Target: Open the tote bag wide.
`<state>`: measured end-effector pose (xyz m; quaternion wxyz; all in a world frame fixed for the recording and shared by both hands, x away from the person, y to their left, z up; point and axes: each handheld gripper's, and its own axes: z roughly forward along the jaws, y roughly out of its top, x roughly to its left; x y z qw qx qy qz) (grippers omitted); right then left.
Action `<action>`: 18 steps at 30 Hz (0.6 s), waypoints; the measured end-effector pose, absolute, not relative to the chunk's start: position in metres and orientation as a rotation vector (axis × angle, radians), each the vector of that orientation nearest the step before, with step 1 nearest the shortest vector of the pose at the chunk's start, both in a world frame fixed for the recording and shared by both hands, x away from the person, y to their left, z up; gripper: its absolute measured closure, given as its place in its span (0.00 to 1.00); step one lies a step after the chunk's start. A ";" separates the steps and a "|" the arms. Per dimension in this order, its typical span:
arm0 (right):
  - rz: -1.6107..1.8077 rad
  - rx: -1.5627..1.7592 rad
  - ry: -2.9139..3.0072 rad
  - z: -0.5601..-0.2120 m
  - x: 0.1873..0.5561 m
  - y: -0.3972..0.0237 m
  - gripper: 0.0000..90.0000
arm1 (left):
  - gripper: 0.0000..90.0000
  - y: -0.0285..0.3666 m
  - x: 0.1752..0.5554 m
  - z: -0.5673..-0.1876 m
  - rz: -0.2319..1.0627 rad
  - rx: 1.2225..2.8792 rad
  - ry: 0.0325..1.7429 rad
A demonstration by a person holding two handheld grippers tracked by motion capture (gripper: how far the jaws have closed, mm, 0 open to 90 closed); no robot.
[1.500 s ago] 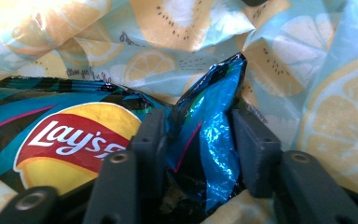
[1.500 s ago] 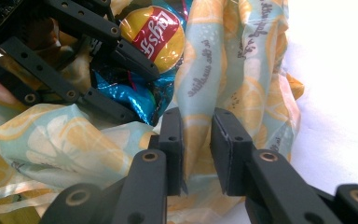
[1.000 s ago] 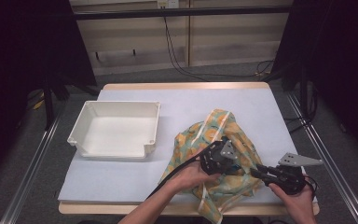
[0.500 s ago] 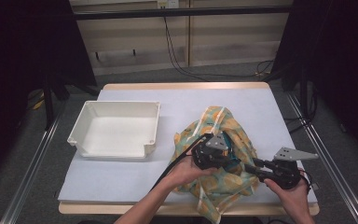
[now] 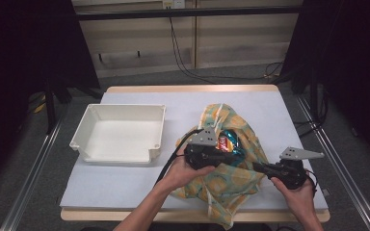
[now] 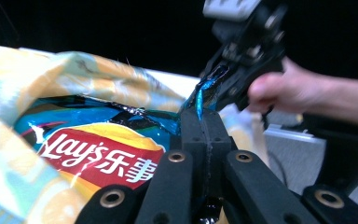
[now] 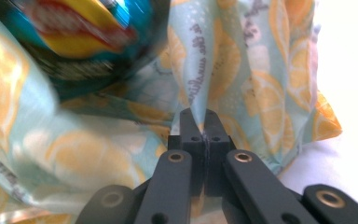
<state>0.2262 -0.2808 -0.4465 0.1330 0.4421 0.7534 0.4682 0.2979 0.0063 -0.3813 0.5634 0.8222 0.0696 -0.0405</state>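
my right hand-held gripper (image 7: 204,122) has just closed, pinching the lemon-print bag (image 7: 223,60) cloth. my left hand-held gripper (image 6: 204,122), clamped on the chips packet (image 6: 98,154), has lifted it partly out of the bag, so removal looks underway.

Probably lab; curtained rig table (image 5: 125,192)

- "Lay's" with Chinese characters "乐事", white on red banner: blue chip bag (image 6: 98,154).
- Cursive print on lemon-patterned cloth bag (image 7: 242,60): illegible.
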 end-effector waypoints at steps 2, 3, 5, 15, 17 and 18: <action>1.326 1.297 2.191 -0.449 0.226 -0.282 1.00 | 1.00 0.012 0.298 -0.377 -0.119 1.882 0.175; 1.318 1.298 2.195 -0.450 0.226 -0.282 1.00 | 1.00 0.014 0.298 -0.374 -0.115 1.868 0.170; 1.319 1.301 2.205 -0.452 0.227 -0.283 1.00 | 1.00 0.015 0.297 -0.372 -0.100 1.870 0.169; 1.359 1.230 2.187 -0.438 0.220 -0.280 0.78 | 1.00 0.015 0.290 -0.375 -0.109 1.899 0.137; 1.375 1.214 2.167 -0.430 0.219 -0.280 0.73 | 1.00 0.015 0.287 -0.376 -0.107 1.899 0.135; 1.388 1.212 2.158 -0.427 0.219 -0.280 0.70 | 1.00 0.015 0.286 -0.377 -0.112 1.902 0.129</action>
